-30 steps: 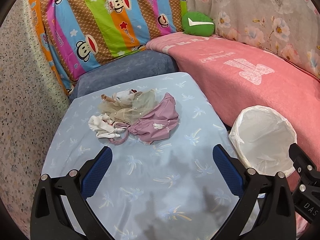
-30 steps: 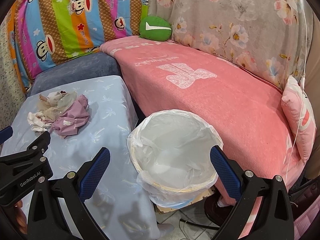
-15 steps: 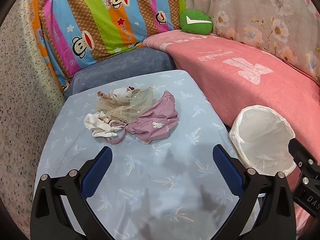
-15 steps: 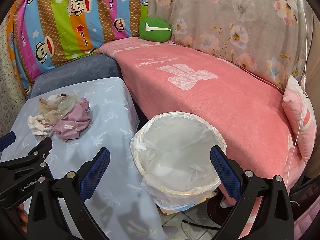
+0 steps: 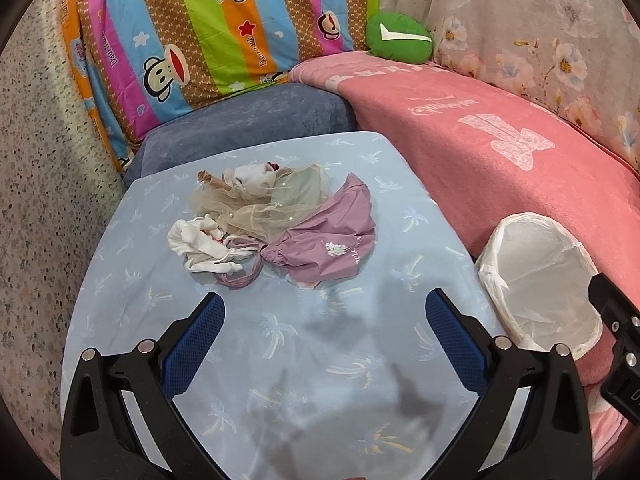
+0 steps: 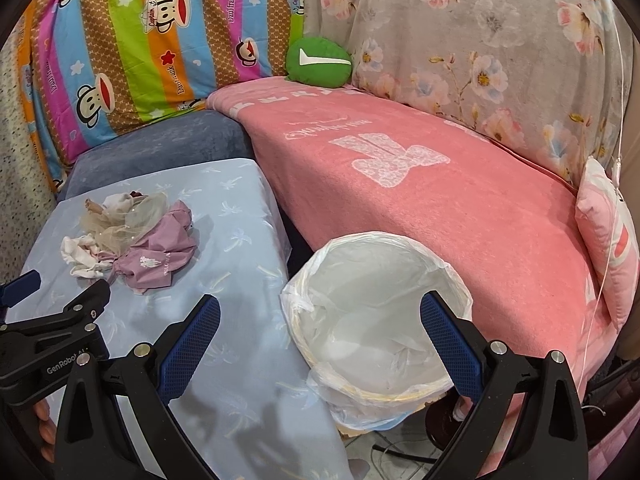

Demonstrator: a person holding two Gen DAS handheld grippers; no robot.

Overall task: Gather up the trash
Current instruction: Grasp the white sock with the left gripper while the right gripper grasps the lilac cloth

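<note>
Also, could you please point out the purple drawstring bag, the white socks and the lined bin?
purple drawstring bag (image 5: 332, 248), left wrist view, printed logo.
white socks (image 5: 192, 240), left wrist view, bunched middle.
lined bin (image 6: 404, 240), right wrist view, far rim.

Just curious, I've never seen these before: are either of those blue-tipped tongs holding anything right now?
No. The left tongs and right tongs are both open and empty; the pile of rags lies untouched.

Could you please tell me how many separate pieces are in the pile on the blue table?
3 that I can tell apart: a white cloth at the left, a beige mesh piece at the back, and a purple drawstring bag at the right. More may lie hidden underneath.
</note>
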